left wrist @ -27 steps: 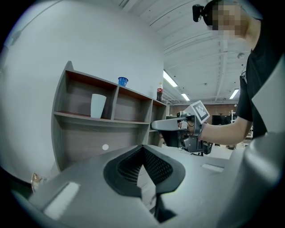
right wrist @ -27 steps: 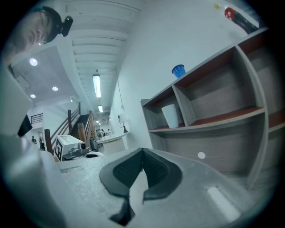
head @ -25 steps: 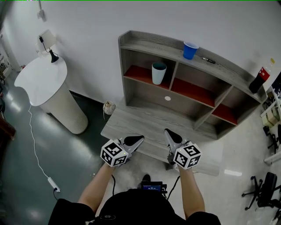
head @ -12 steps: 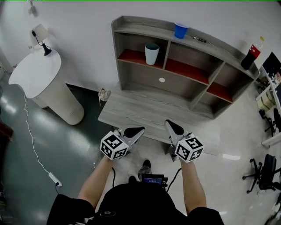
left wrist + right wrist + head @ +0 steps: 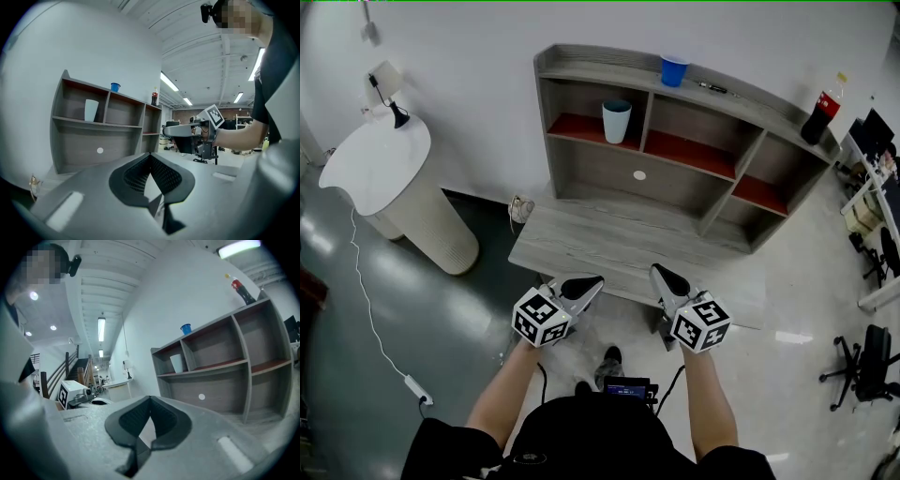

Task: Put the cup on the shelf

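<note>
Both tools idle in front of me.

- Left hand-held gripper (image 5: pixel 589 283): jaws pressed together, nothing between them.
- Right hand-held gripper (image 5: pixel 660 275): the same, tips meeting and empty.
- I hold both low over the front edge of the low grey worktop (image 5: pixel 609 239), well apart from the shelf unit (image 5: pixel 694 183). At that range, with the jaws together, nothing there can get knocked.

On the shelf:
- White cup (image 5: pixel 617 120): upright in the upper-left compartment, on the red-lined board. It sits toward the divider on the compartment's right and looks clear of it. It is set back from the board's front edge, so it should sit safe.
- Blue cup (image 5: pixel 674 69): upright on the top board, roughly above that divider.
- Dark cola bottle (image 5: pixel 821 103): at the top board's right end, well apart from both cups.

My reading: both cups are on the shelf and neither gripper carries anything, so the placing looks finished. I cannot tell which cup the task means. Nothing sits on the worktop to fetch.

Off to the left is a white pedestal table (image 5: pixel 380 159) with a small lamp (image 5: pixel 387 80), which has no part in this.
</note>
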Motion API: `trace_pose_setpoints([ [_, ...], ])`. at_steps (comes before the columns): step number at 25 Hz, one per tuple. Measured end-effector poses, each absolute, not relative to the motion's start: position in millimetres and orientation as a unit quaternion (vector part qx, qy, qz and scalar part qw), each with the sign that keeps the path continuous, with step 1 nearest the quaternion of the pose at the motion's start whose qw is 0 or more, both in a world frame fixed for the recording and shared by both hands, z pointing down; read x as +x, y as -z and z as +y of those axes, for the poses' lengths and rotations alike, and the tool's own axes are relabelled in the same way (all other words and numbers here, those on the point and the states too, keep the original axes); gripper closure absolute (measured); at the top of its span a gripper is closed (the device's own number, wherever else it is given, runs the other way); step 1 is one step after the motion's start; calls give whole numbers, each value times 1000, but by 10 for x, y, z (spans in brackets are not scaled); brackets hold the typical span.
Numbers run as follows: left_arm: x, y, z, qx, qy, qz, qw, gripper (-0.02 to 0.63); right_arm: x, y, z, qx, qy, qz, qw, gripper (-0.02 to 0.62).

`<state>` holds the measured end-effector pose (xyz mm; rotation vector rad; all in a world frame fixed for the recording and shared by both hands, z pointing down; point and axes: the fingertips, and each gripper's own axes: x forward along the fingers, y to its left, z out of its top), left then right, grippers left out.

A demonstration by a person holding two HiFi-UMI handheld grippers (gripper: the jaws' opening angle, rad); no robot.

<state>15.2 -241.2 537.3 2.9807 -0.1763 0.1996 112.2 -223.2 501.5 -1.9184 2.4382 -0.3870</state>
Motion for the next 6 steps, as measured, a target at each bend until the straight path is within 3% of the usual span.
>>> trace_pose_setpoints([
  [6,177,-5345,-2397,993,-65,-61,73,601,1165,-4982,-2185,-616,120,778,6,598],
])
